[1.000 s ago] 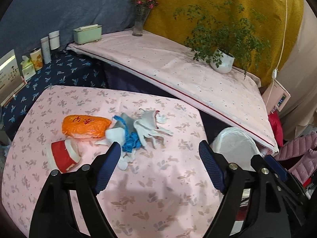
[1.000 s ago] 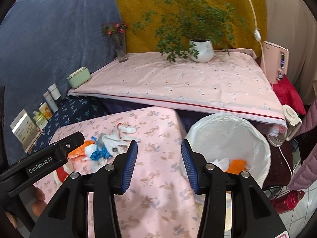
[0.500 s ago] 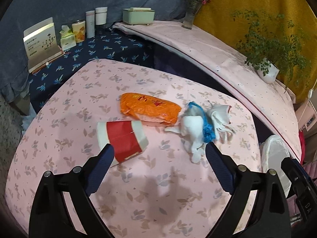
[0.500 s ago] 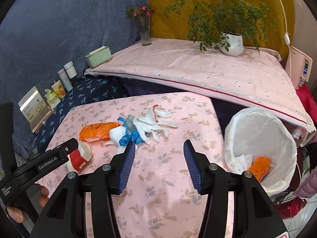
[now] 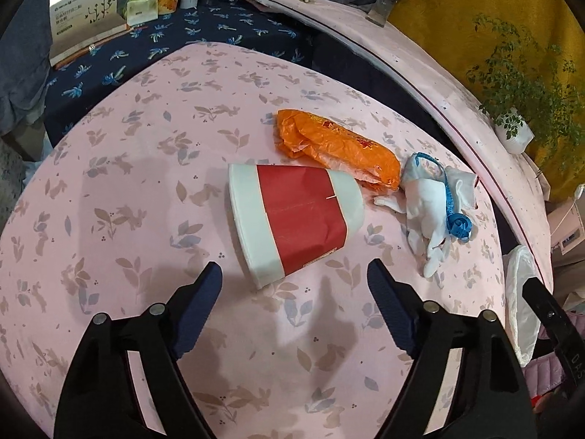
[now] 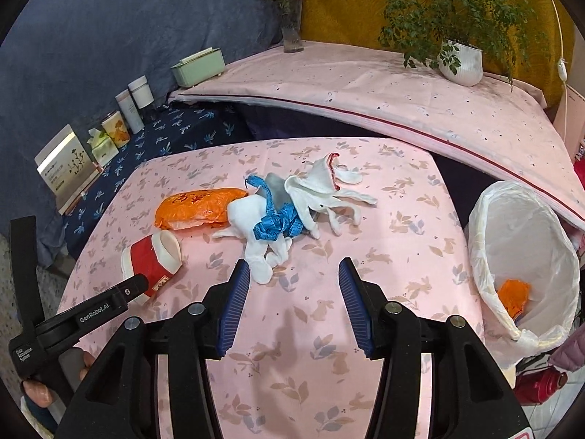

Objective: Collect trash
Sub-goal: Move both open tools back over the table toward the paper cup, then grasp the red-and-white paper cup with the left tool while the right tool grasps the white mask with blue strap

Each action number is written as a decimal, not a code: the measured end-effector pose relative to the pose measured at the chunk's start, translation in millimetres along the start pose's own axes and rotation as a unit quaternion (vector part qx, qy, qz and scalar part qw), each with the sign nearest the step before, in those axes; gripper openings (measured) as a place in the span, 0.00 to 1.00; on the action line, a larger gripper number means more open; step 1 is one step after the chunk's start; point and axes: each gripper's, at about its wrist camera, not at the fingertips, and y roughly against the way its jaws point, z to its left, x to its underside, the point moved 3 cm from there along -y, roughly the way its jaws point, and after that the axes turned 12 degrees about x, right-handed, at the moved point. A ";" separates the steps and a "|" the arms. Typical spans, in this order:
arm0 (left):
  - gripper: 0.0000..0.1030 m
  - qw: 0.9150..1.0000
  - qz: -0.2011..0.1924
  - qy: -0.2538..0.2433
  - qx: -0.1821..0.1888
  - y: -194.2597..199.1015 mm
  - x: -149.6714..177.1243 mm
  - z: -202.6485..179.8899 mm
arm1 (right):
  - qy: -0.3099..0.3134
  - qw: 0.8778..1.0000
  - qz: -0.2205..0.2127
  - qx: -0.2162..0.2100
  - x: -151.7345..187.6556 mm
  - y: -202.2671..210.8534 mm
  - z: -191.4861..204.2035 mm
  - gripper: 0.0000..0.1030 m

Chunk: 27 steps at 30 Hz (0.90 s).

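A red and white paper cup (image 5: 296,216) lies on its side on the pink tablecloth (image 5: 146,219); it also shows in the right wrist view (image 6: 153,259). My left gripper (image 5: 294,274) is open and empty just short of the cup. Beyond it lie an orange plastic bag (image 5: 336,146), white gloves (image 5: 427,201) and a blue tape (image 5: 457,219). My right gripper (image 6: 294,274) is open and empty just short of the gloves (image 6: 314,194) and blue tape (image 6: 278,219). A bin lined with a white bag (image 6: 523,256) stands at the table's right and holds orange trash (image 6: 513,292).
A higher pink-covered surface (image 6: 365,87) behind carries a potted plant (image 6: 460,58), a flower vase (image 6: 292,33) and a green box (image 6: 199,66). A dark blue cloth (image 5: 164,40) at the back left holds a card (image 5: 87,11), cans and bottles.
My left gripper has swung left and come down close to the paper cup, which now lies between its open fingers' line. My right gripper has turned left and down toward the gloves.
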 end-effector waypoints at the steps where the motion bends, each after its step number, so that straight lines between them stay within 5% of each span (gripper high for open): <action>1: 0.71 1.000 0.003 0.003 0.005 -2.1 0.1 2.3 | 0.001 1.000 0.002 0.000 0.5 -2.6 2.4 0.48; 6: 0.57 0.999 0.017 0.017 0.041 -12.5 -0.3 10.5 | 0.010 1.000 0.011 -0.001 2.8 -12.8 13.0 0.48; 11: 0.27 0.997 0.024 0.006 0.078 -15.5 1.5 6.4 | 0.017 1.000 0.016 0.000 1.6 -19.1 20.7 0.48; 14: 0.18 0.996 0.025 -0.009 0.090 -16.3 0.9 -1.3 | 0.019 1.000 0.017 0.000 1.1 -21.6 23.5 0.48; 22: 0.16 0.993 0.024 -0.031 0.112 -20.9 -6.5 -28.5 | 0.019 1.000 0.017 0.002 -1.7 -24.2 23.9 0.48; 27: 0.05 0.993 0.021 -0.045 0.107 -24.3 -14.8 -44.9 | 0.016 1.000 0.019 0.003 -8.4 -30.6 21.8 0.48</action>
